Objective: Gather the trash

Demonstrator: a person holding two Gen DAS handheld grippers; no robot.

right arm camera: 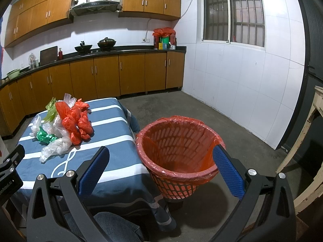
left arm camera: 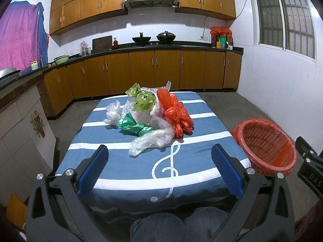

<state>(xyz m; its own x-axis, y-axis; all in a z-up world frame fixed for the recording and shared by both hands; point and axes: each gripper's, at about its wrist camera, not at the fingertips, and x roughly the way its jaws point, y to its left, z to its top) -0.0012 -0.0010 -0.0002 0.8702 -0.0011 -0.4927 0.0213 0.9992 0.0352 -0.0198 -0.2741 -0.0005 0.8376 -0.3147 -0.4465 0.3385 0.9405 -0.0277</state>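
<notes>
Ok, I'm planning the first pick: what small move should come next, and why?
Probably ease the left claw forward onto the clear plastic bag: it lies nearest on the table, both claws are open and empty, and the lined basket holds nothing visible.

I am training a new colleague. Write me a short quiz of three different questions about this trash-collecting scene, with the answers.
1. True or false: the left gripper already holds a bag.
2. Which piece of the trash pile lies nearest the grippers: A) the red bag, B) the clear bag, C) the dark green bag?
3. Fill in: the red basket stands on the ____, beside the table.

Key: 1 false; 2 B; 3 floor.
</notes>
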